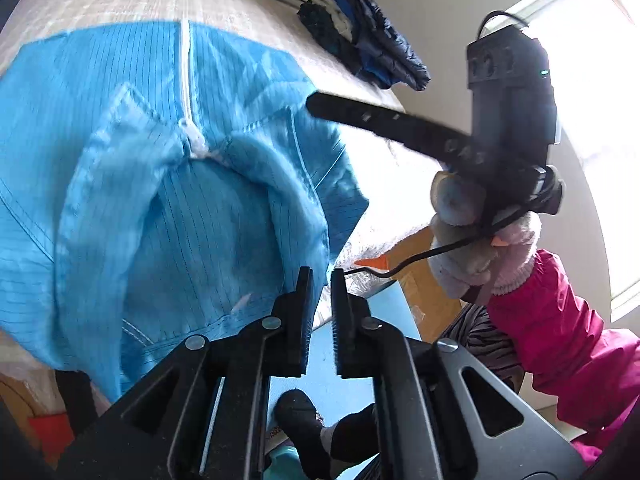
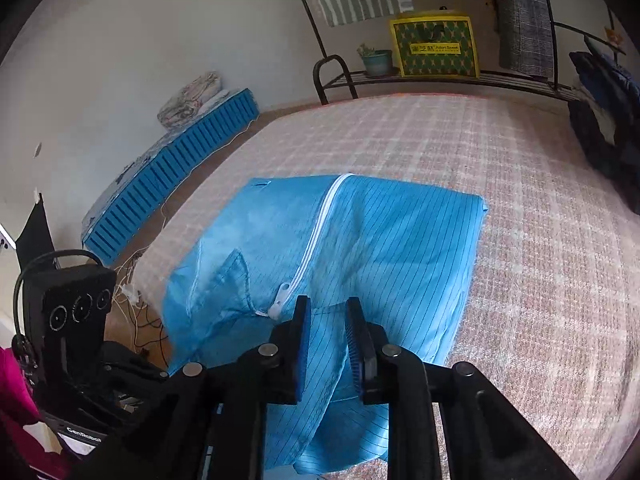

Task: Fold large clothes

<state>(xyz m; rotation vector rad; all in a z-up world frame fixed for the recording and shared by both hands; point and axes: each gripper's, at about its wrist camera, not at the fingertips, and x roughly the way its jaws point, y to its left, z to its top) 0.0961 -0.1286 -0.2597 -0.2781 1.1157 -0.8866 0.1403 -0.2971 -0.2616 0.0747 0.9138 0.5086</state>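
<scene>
Lying folded ahead, blue garment [image 2: 360,240]; left gripper [image 1: 320,276], right gripper [image 2: 328,304] — both narrowly parted, empty.

We see our left gripper [image 1: 320,280] as matte black plastic, with ribbed pads and round silver rivets on its linkage. Our right gripper [image 2: 328,312] matches, with blue-edged pads. Its black camera housing [image 1: 512,80] trails a black cable [image 1: 440,250]. We wear a pale knit glove [image 1: 472,240] and magenta sleeve [image 1: 560,320].
</scene>
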